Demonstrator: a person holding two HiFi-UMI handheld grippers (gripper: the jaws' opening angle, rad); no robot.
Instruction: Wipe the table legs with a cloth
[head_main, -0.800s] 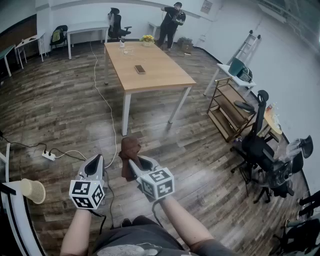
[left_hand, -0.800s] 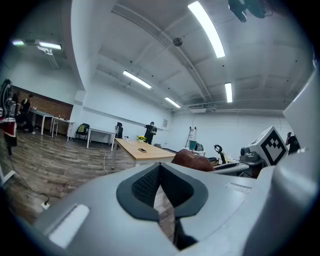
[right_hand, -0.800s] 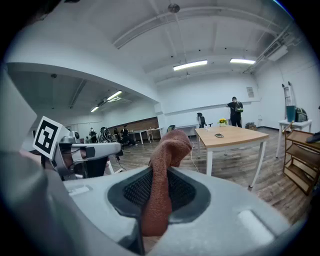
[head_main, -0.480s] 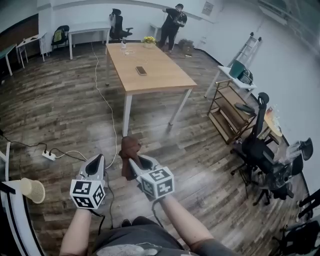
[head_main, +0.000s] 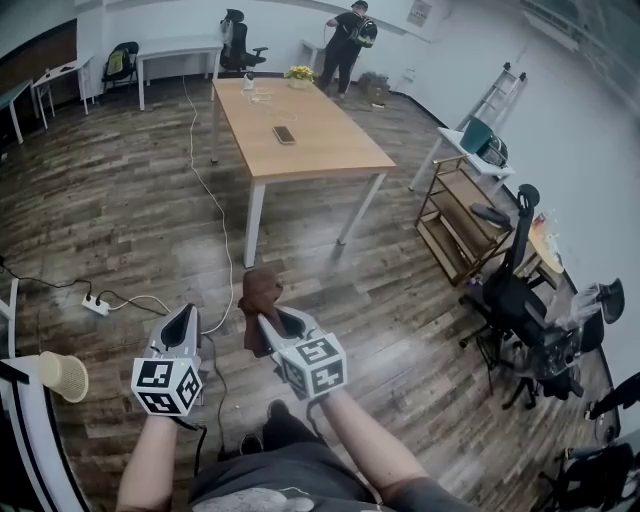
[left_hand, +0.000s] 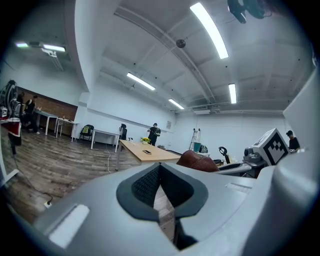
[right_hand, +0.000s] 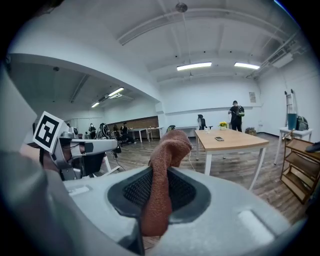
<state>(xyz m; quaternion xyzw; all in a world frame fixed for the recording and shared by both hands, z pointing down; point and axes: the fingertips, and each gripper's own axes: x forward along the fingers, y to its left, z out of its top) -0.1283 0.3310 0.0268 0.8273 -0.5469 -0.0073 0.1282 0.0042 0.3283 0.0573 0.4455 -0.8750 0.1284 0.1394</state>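
A long wooden table (head_main: 300, 132) on white legs stands ahead on the plank floor; its near left leg (head_main: 254, 224) and near right leg (head_main: 360, 208) face me. My right gripper (head_main: 262, 318) is shut on a brown cloth (head_main: 259, 293), which sticks up between its jaws in the right gripper view as cloth (right_hand: 165, 165). My left gripper (head_main: 186, 313) is held beside it, shut, with nothing between its jaws; it shows in the right gripper view as gripper (right_hand: 118, 144). Both grippers are well short of the table.
A white cable (head_main: 208, 195) runs across the floor to a power strip (head_main: 96, 306) at left. A phone (head_main: 284, 134) and flowers (head_main: 297, 75) sit on the table. A wooden shelf rack (head_main: 458, 220) and office chairs (head_main: 520, 300) stand at right. A person (head_main: 350, 40) stands far back.
The view has shifted slightly toward the table. Both grippers stay in about the same pose, the left one a little lower, the cloth still held.
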